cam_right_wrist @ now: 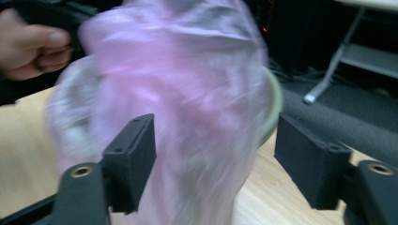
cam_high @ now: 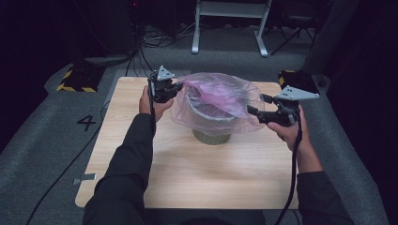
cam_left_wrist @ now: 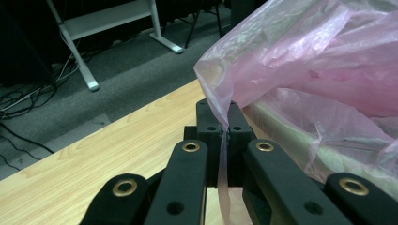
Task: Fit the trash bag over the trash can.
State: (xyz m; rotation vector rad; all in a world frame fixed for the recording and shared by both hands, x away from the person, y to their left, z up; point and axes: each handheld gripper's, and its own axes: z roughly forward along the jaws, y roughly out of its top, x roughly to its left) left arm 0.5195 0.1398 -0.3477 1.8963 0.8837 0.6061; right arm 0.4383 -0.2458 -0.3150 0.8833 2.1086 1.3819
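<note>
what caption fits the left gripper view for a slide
Left hand-held gripper shut on translucent pink plastic bag beside green bin on wooden table.

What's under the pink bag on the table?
A round green bin: its pale rim shows through the pink bag, its base stands on the table below the plastic. The bin's inside is veiled by crumpled film, so any contents cannot be told.
</note>
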